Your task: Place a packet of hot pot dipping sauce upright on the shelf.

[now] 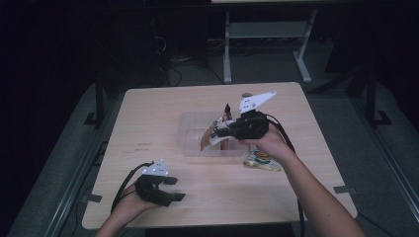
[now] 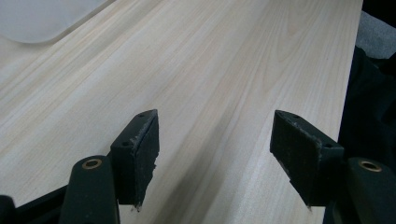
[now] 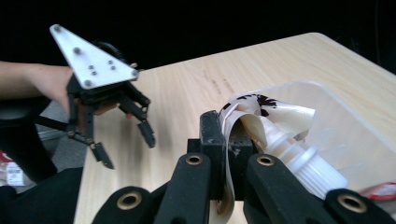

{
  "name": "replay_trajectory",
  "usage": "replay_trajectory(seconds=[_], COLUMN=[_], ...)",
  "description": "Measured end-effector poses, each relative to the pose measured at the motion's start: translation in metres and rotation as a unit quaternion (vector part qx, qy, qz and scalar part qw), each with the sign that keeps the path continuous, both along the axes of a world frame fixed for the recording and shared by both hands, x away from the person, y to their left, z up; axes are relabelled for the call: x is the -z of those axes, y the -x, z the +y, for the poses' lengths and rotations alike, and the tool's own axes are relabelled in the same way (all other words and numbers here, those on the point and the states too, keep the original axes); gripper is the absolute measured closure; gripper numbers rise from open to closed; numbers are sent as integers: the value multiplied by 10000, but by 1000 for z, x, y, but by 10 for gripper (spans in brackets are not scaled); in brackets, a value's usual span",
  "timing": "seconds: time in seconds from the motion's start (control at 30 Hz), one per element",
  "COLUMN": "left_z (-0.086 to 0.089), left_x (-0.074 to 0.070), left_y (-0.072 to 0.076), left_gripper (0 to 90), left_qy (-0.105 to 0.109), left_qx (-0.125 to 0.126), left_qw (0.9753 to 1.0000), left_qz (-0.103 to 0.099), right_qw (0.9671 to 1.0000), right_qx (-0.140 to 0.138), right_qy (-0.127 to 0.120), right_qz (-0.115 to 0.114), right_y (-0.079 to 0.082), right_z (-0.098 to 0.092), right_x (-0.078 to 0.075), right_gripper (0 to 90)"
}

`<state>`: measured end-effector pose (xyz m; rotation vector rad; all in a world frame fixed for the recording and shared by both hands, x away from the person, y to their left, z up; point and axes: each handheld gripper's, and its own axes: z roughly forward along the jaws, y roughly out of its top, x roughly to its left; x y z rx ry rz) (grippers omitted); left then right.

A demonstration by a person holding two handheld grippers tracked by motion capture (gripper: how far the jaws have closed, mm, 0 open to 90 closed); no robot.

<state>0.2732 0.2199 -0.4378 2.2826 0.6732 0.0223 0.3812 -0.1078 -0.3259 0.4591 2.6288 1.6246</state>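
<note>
Right gripper [image 3: 227, 149] jaws pinch flat white spouted pouch [image 3: 261, 119] edge between them, over clear plastic tub [image 3: 345, 135]. Left gripper [image 1: 170, 189] jaws spread above bare pale wood counter [image 2: 210, 70].

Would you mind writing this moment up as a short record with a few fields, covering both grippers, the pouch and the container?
right gripper: shut on the spouted pouch, holding it over the clear container
left gripper: open, holding nothing, low over the table near the front edge
second pouch: lies flat on the table, just outside the container's near right corner
container contents: something reddish inside, too unclear to name
</note>
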Motion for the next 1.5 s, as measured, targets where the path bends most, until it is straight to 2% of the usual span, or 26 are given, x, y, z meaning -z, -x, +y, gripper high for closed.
replay_trajectory(seconds=[0.2,0.43,0.97,1.03,1.5], left_z=[0,-1,-2,-2,-3], left_x=[0,1,2,2,2], left_y=[1,1,1,1,1], left_gripper=[324,325,325,325,325], left_qy=[47,65,31,32,18], left_qx=[-47,-53,-4,-2,36], left_qw=[10000,9999,10000,10000,10000], left_qz=[55,71,84,83,55], right_qw=[9997,9990,9974,9972,9953], right_qx=[203,349,261,273,535], right_qy=[129,286,668,698,800], right_qz=[31,56,-36,-79,69], right_y=[-14,-20,-24,-25,-32], right_z=[-6,-8,10,12,22], right_x=[1,7,18,20,31], right_gripper=[892,892,891,891,890])
